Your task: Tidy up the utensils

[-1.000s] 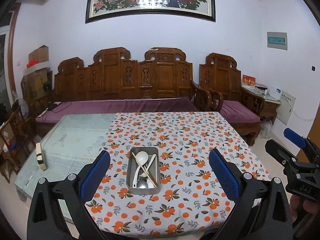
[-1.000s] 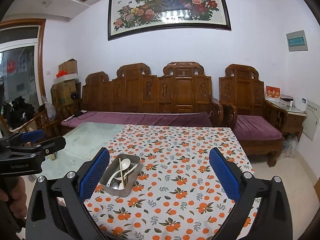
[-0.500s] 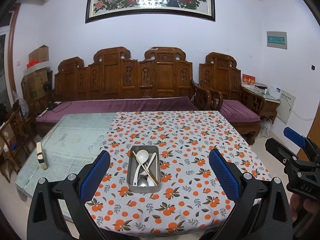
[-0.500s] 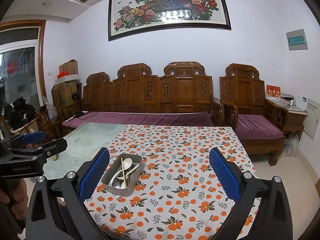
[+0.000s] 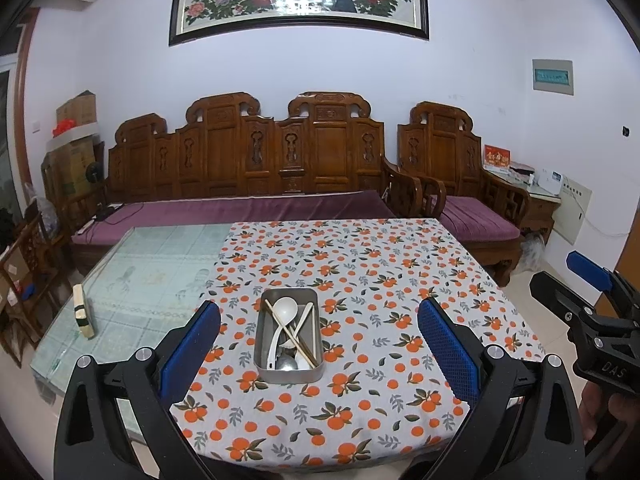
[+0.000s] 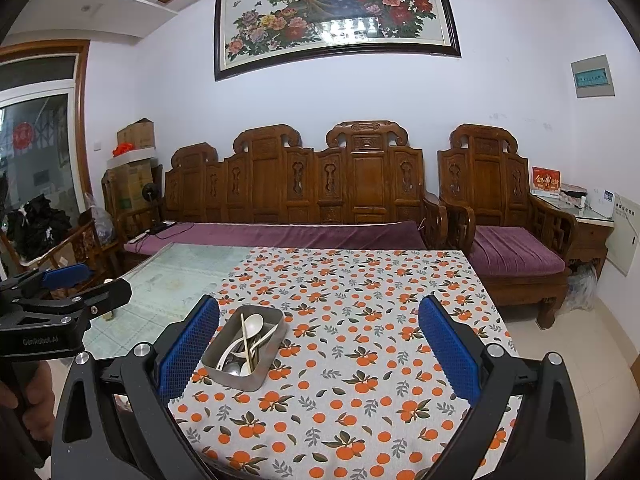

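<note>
A metal tray of spoons and chopsticks sits centered ahead of the wide-open left claw.

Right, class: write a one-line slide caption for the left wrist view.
Open left hand-held gripper faces a metal tray of spoons and chopsticks on an orange-print tablecloth.

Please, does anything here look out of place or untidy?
Yes. In the metal tray, the white spoons, chopsticks and a metal spoon lie crossed in a heap. The tablecloth covers only part of the table.
</note>
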